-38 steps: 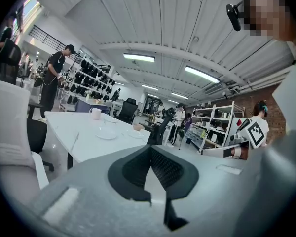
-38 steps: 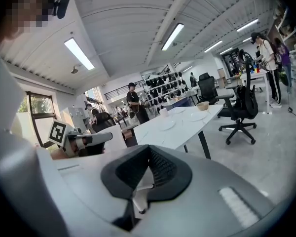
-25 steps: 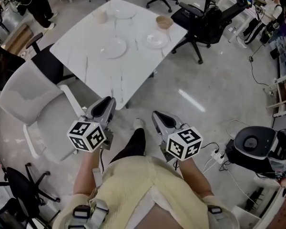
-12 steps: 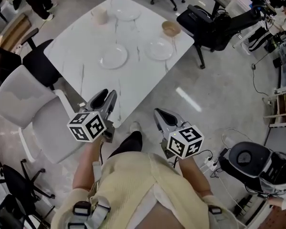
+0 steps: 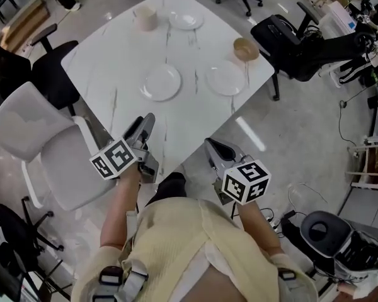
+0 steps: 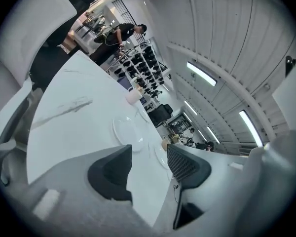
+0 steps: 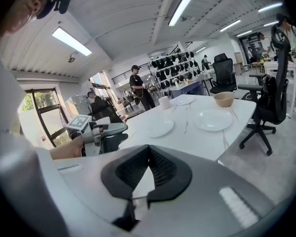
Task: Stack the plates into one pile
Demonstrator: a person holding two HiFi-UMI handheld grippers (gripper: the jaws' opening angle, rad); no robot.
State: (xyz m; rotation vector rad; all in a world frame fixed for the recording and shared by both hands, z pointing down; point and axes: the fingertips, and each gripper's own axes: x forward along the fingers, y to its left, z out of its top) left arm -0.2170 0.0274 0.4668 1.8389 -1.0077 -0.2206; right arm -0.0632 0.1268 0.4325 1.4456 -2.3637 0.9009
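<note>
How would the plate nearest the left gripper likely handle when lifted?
The plate looks rigid and glossy, probably ceramic: likely slippery in the jaws and breakable. Lying flat on the smooth table, it would probably slide, not tip, when pushed. Its shallow rim offers little to grip.

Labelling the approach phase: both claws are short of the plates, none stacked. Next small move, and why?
Probably carry the left claw forward over the table toward the nearest plate. Its jaws have just been opening, nothing between them, and that plate lies ahead of it. The right claw is shut and empty.
</note>
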